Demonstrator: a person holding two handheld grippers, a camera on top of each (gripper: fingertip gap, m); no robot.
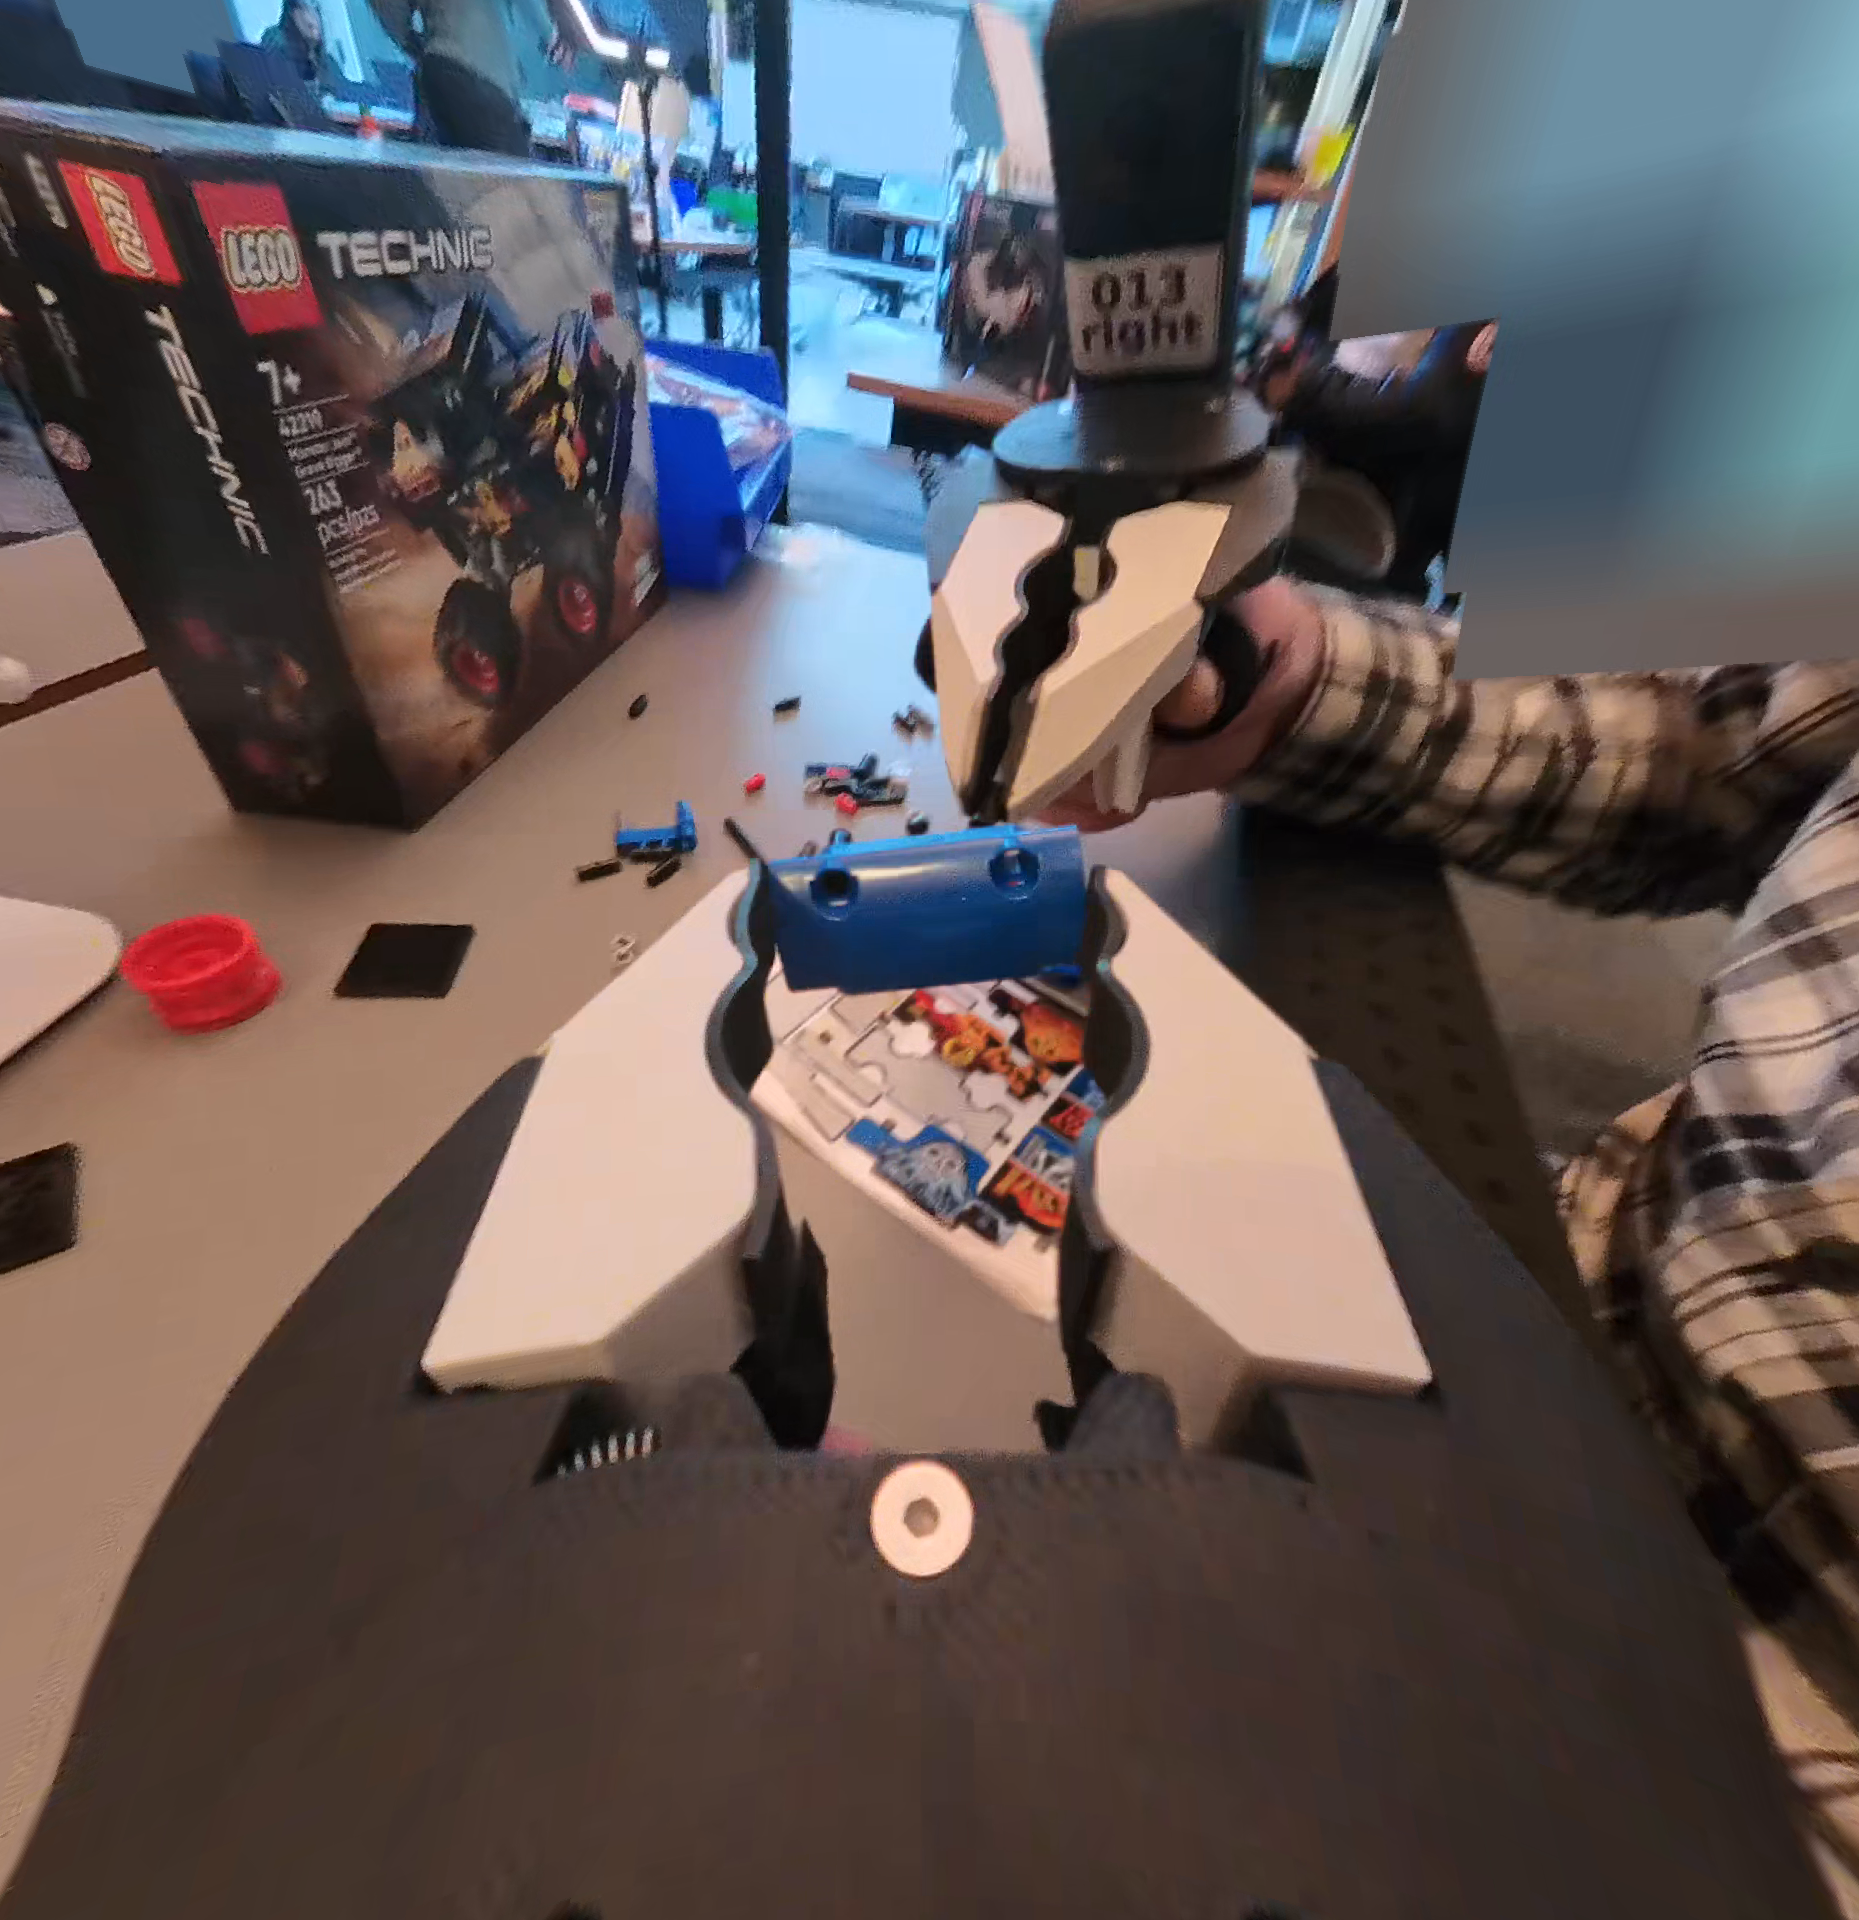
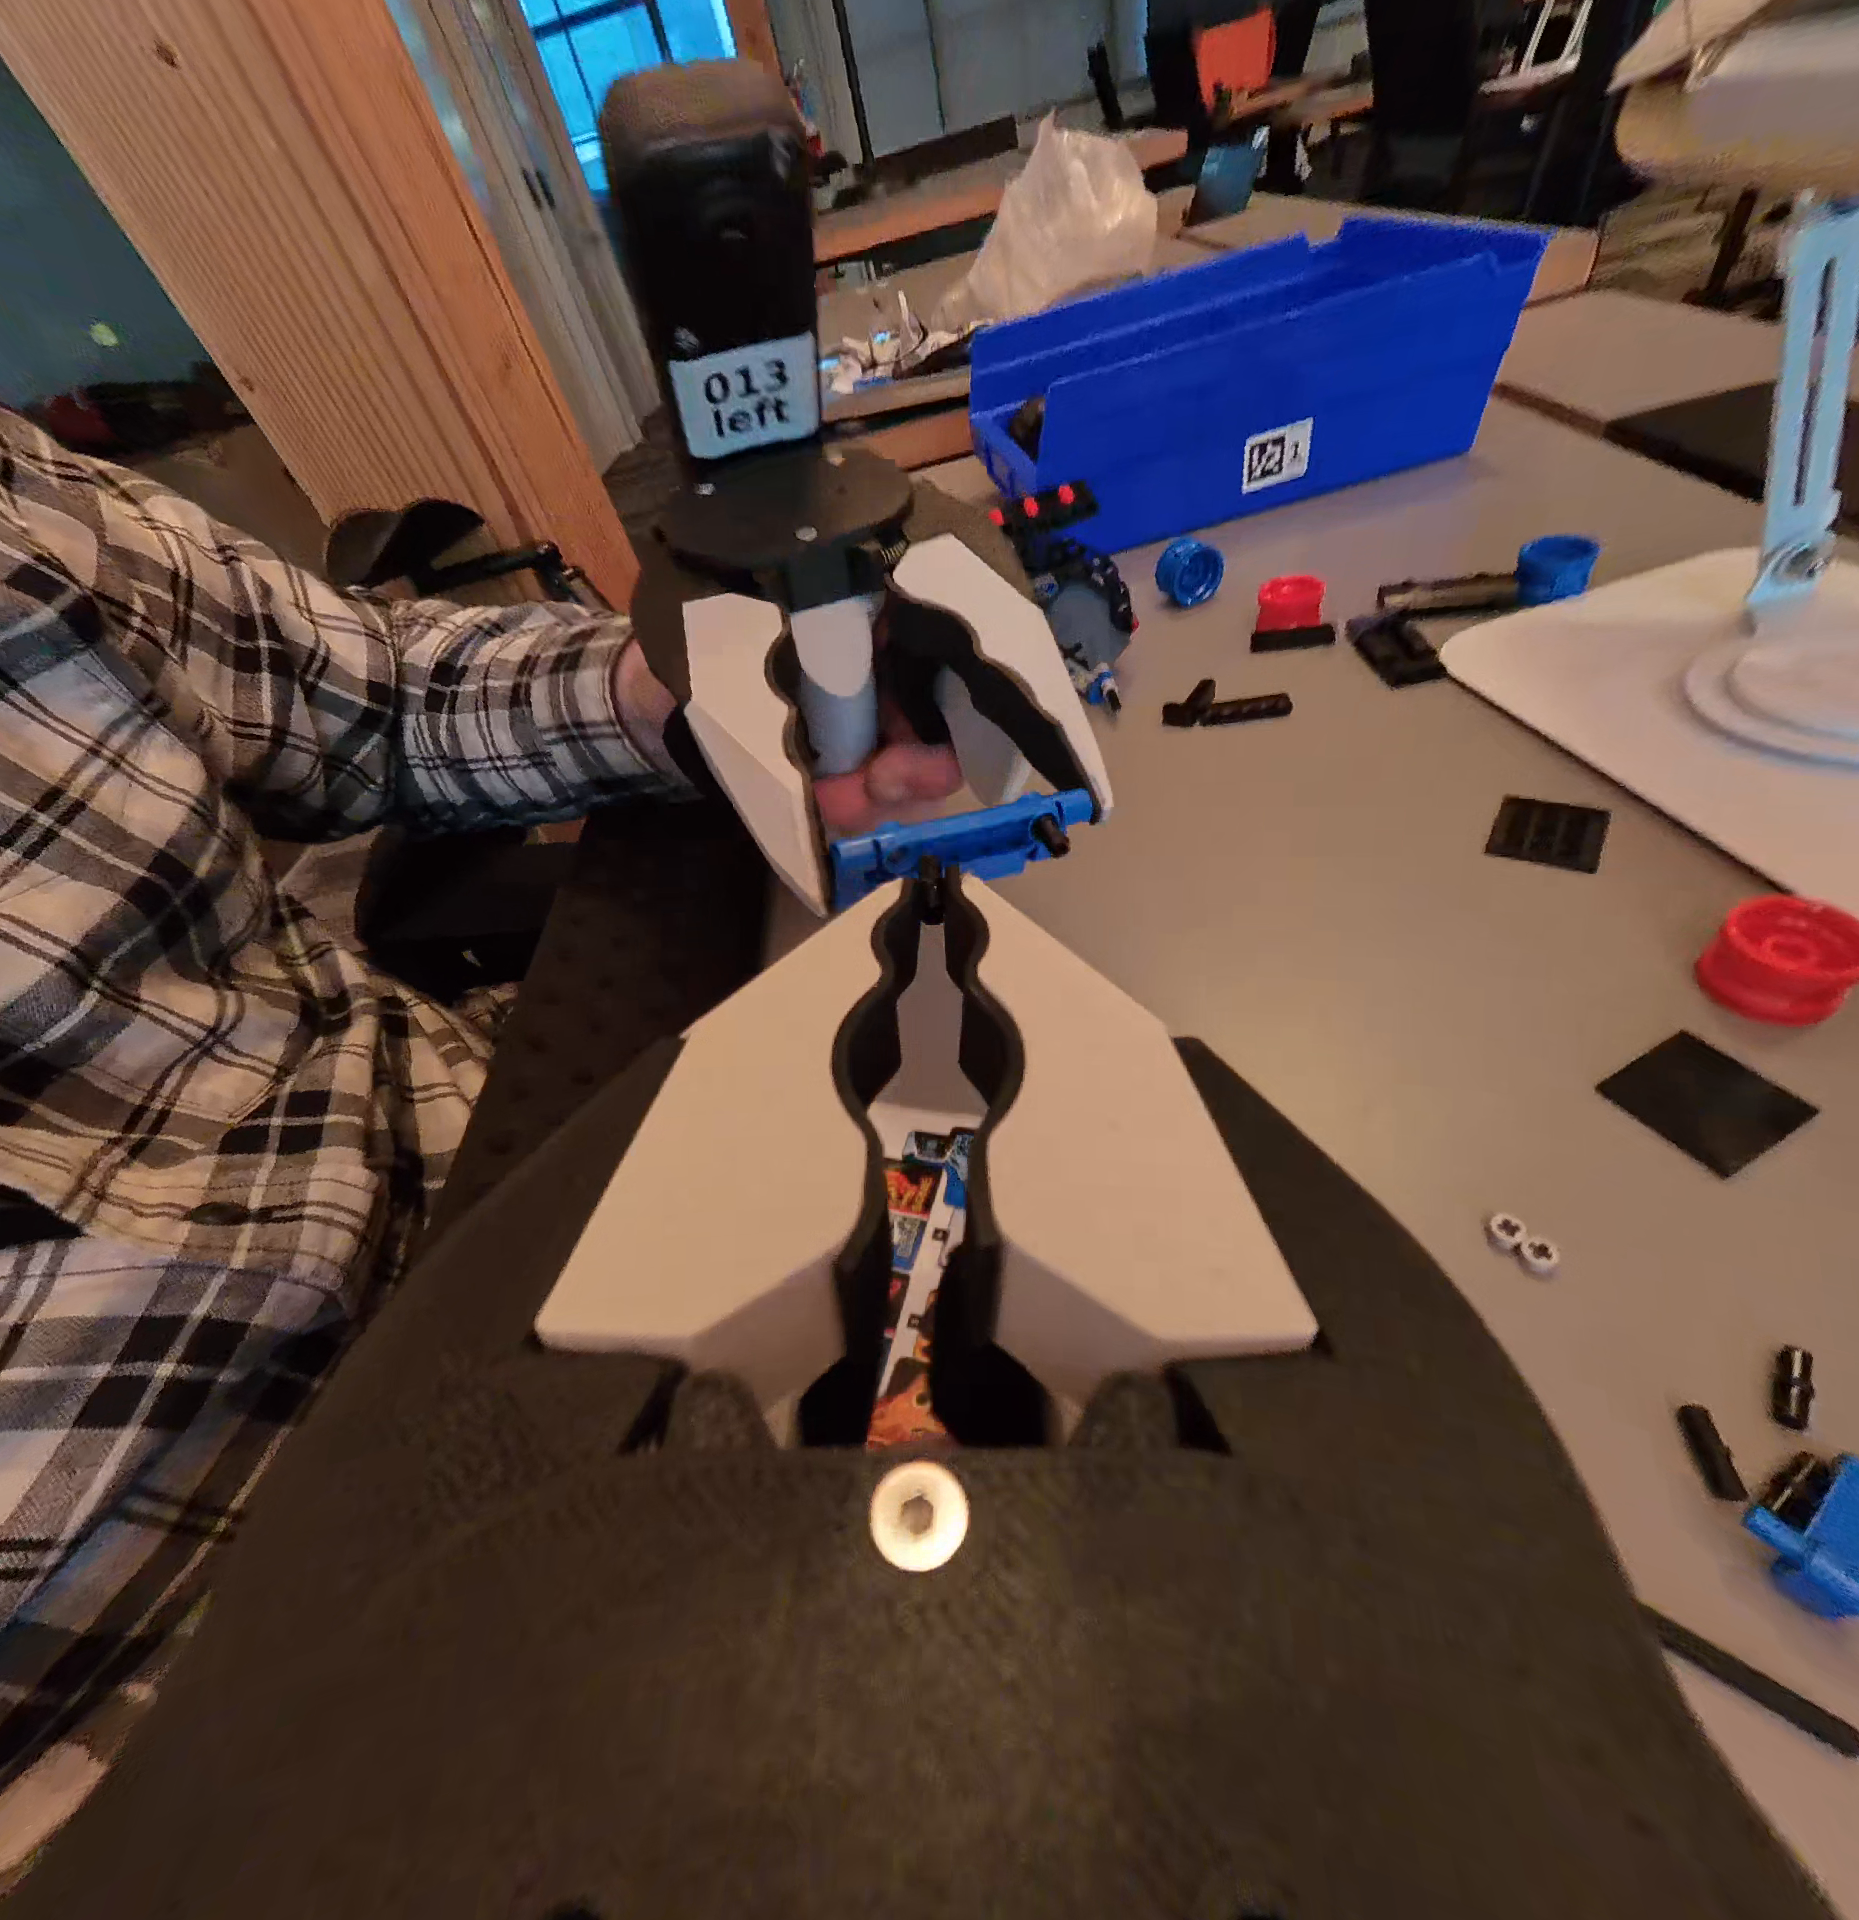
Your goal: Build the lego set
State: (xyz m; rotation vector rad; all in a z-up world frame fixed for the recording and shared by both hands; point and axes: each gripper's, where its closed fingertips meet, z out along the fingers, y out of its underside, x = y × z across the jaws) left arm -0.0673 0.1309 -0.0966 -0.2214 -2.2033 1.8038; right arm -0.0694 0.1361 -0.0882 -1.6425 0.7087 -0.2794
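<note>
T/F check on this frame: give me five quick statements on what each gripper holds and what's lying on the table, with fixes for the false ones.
1. The left gripper is clamped on a blue panel piece. True.
2. The right gripper is wide open and empty. False: its fingertips are pinched on a small black pin at the panel's edge.
3. A sticker sheet lies on the table below the held panel. True.
4. The set's box lies flat on its face. False: it stands upright on the table.
5. The loose wheel rim beside the black square is blue. False: it is red.
</note>
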